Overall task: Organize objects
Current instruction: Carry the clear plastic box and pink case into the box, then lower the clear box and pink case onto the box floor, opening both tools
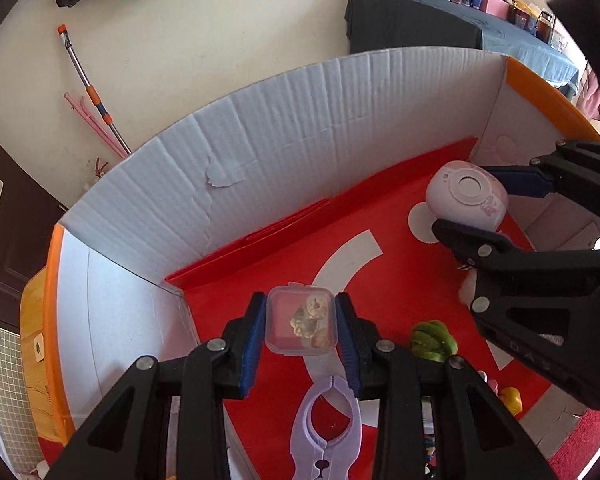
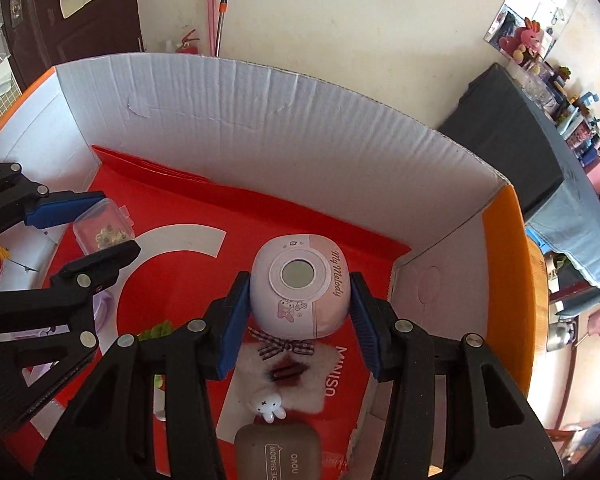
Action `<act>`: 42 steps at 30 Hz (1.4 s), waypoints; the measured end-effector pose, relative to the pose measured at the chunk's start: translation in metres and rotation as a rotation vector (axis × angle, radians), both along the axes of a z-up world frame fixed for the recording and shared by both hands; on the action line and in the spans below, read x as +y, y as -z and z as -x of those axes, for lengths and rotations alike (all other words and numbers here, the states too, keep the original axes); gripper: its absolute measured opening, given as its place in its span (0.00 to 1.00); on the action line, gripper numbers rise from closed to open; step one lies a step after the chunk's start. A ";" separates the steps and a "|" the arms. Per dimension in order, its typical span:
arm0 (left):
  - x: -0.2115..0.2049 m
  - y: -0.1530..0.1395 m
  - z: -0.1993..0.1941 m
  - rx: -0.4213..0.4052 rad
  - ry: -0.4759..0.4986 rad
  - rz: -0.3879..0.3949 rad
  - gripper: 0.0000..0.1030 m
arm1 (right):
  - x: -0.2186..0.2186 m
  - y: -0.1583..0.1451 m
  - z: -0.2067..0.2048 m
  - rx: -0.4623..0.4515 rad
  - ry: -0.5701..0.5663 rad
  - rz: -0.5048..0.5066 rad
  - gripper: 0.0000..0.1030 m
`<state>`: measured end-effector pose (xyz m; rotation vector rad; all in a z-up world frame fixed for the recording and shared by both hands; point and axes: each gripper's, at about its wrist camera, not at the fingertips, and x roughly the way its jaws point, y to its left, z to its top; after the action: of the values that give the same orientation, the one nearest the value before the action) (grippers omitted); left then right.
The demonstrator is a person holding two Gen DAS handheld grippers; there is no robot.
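My left gripper (image 1: 300,300) is shut on a small clear plastic box (image 1: 300,332) with little trinkets inside, its blue pads pressing on both sides. The box hangs over the red floor (image 1: 260,264) of a large cardboard carton, near the left corner. My right gripper (image 2: 300,280) is shut on a rounded pink-and-white "My Melody" device (image 2: 300,308), held near the carton's right end. Each gripper shows in the other's view: the right gripper (image 1: 466,200) with the device (image 1: 452,188), and the left gripper (image 2: 116,224) with the clear box (image 2: 102,226).
The carton has tall white corrugated walls (image 1: 300,140) and orange flaps (image 2: 504,248). On its floor lie a lilac plastic tool (image 1: 328,420), a green item (image 1: 432,342), a yellow item (image 1: 510,400), a fluffy white pouch (image 2: 300,376) and a brown eye-shadow case (image 2: 280,456). A dark-covered table (image 1: 420,28) stands behind.
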<state>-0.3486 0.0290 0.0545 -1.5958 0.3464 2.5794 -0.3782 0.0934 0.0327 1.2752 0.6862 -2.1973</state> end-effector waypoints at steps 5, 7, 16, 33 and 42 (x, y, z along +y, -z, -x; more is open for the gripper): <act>-0.004 0.007 0.003 -0.025 -0.007 0.000 0.35 | 0.000 0.008 0.012 -0.033 0.021 -0.007 0.45; -0.005 0.010 0.005 -0.032 -0.008 -0.004 0.35 | -0.001 0.009 0.016 -0.040 0.026 -0.005 0.45; -0.007 0.018 0.012 -0.055 -0.007 -0.013 0.35 | -0.005 0.019 0.025 -0.067 0.034 -0.030 0.45; -0.007 0.018 0.012 -0.052 0.001 -0.005 0.35 | -0.004 0.018 0.029 -0.071 0.024 -0.022 0.45; -0.001 0.016 0.010 -0.052 0.001 0.002 0.36 | -0.003 0.017 0.030 -0.057 0.014 -0.021 0.46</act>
<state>-0.3583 0.0281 0.0387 -1.6596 0.3463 2.5318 -0.4082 0.0909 0.0162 1.3518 0.6820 -2.1611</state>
